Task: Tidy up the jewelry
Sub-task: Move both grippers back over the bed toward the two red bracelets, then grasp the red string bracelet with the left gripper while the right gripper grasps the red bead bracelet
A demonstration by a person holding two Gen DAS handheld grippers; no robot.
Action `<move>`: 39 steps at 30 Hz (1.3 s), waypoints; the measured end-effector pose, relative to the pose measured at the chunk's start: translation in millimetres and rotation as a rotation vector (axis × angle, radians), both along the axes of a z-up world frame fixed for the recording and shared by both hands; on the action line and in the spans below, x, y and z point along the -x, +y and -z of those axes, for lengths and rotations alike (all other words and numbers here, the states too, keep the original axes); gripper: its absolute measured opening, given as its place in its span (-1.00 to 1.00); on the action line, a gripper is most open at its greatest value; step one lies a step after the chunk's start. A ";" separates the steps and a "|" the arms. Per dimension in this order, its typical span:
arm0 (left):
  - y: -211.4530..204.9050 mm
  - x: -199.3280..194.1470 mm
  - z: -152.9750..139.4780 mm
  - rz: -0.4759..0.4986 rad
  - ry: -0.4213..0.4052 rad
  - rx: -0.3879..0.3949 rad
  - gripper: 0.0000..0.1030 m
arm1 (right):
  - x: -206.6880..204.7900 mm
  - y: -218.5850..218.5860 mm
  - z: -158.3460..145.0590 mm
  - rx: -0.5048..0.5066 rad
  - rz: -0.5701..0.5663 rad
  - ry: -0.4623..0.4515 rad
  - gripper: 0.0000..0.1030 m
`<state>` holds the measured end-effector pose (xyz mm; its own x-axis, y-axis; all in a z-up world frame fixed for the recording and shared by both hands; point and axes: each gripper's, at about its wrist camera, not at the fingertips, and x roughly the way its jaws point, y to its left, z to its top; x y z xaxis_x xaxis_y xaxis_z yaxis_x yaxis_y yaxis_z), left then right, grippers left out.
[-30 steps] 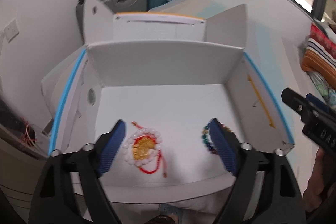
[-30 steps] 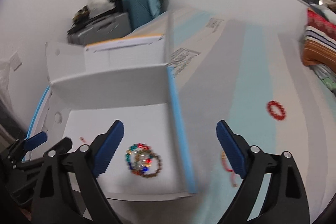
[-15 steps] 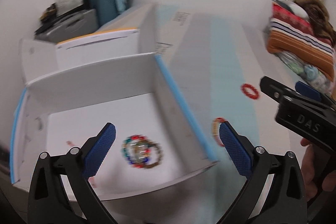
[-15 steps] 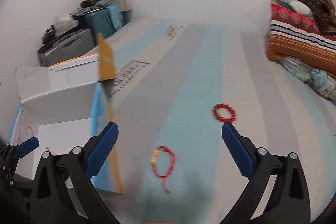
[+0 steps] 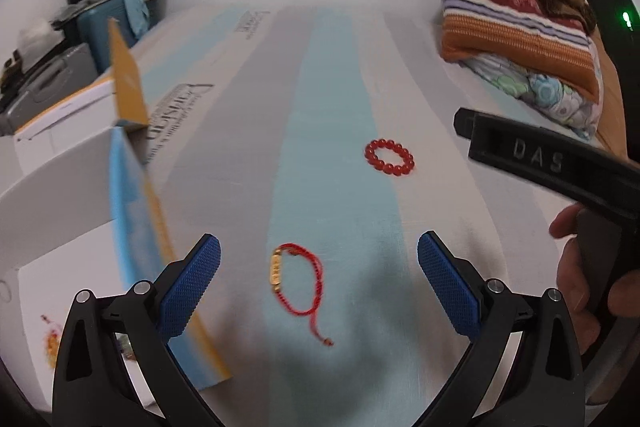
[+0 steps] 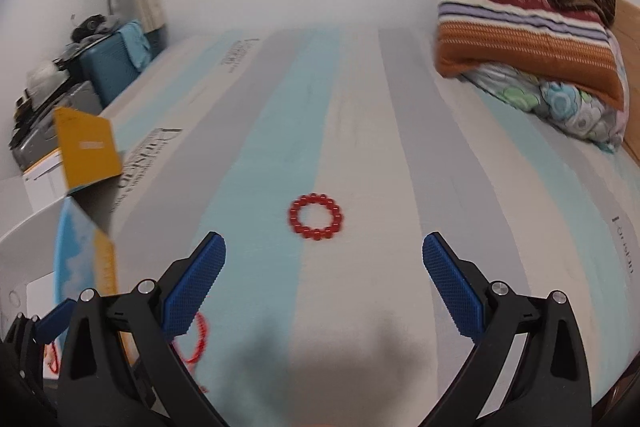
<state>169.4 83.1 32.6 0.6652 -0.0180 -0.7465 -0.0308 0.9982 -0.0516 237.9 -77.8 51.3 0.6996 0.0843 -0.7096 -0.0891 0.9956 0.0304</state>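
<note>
A red cord bracelet with a gold bead [image 5: 298, 283] lies on the striped bed sheet, between and just below the wide-apart fingers of my left gripper [image 5: 319, 241], which is open and empty. Farther off lies a red bead bracelet [image 5: 389, 157]. In the right wrist view that bead bracelet [image 6: 316, 217] sits just ahead of my open, empty right gripper [image 6: 324, 241]. The cord bracelet [image 6: 196, 343] is partly hidden behind its left finger. The white box [image 5: 60, 195] with a blue edge stands at the left and holds some jewelry [image 5: 52, 343].
A hand [image 5: 576, 287] holds the right gripper [image 5: 540, 163] at the right edge of the left wrist view. Folded blankets [image 6: 520, 39] are piled at the back right of the bed. A teal suitcase [image 6: 112, 67] and clutter stand by the left wall.
Both grippers have swung right, from over the white box to over the bed sheet. The two red bracelets on the sheet now lie in front of them. The jaws stand a little wider.
</note>
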 end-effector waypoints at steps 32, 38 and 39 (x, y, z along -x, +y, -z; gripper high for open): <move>15.5 -62.4 105.7 -0.050 0.269 -0.061 0.47 | -108.5 27.4 126.6 0.113 -0.021 0.235 -0.21; 14.1 -60.5 104.4 -0.041 0.275 -0.062 0.10 | -110.0 27.2 125.9 0.081 -0.013 0.252 -0.36; 13.7 -60.0 103.9 -0.039 0.275 -0.060 0.03 | -110.6 26.0 125.5 0.074 -0.010 0.256 -0.36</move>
